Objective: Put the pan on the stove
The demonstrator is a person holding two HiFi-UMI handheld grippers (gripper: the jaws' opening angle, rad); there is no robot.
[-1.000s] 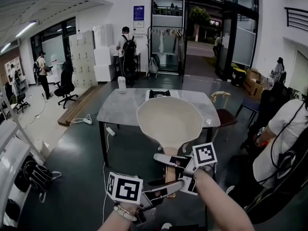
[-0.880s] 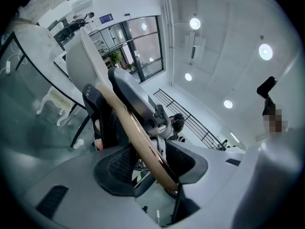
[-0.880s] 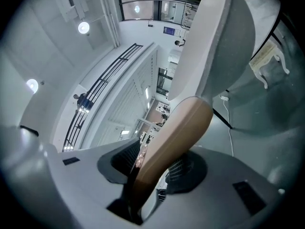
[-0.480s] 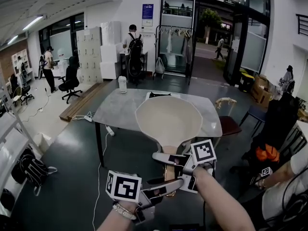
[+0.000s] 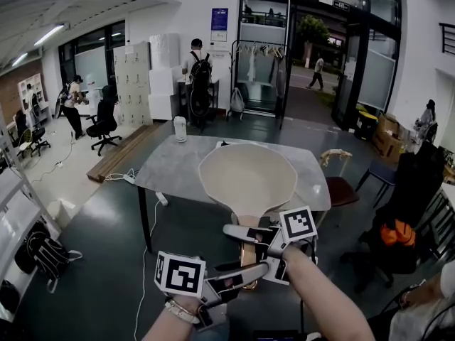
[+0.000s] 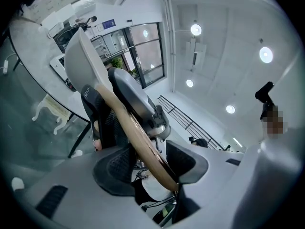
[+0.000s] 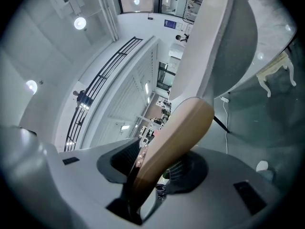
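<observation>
Open-plan office/lab hall. Ahead of left gripper (image 5: pixel 245 279) & right gripper (image 5: pixel 249 244): grey table (image 5: pixel 178 169) on bare dark floor (image 5: pixel 106 261). Beyond it, far wall: white lockers (image 5: pixel 131 84), clothes rack (image 5: pixel 259 48), person w/ backpack (image 5: pixel 197 73). Left gripper's side: office chair (image 5: pixel 104 119), strip lights (image 5: pixel 48 34). Right gripper's side: tall glass doors (image 5: pixel 366 62) to street, cardboard boxes (image 5: pixel 387 128). Gripper views: high ceiling (image 6: pixel 224 42) w/ spotlights, mezzanine railing (image 7: pixel 93 97).
</observation>
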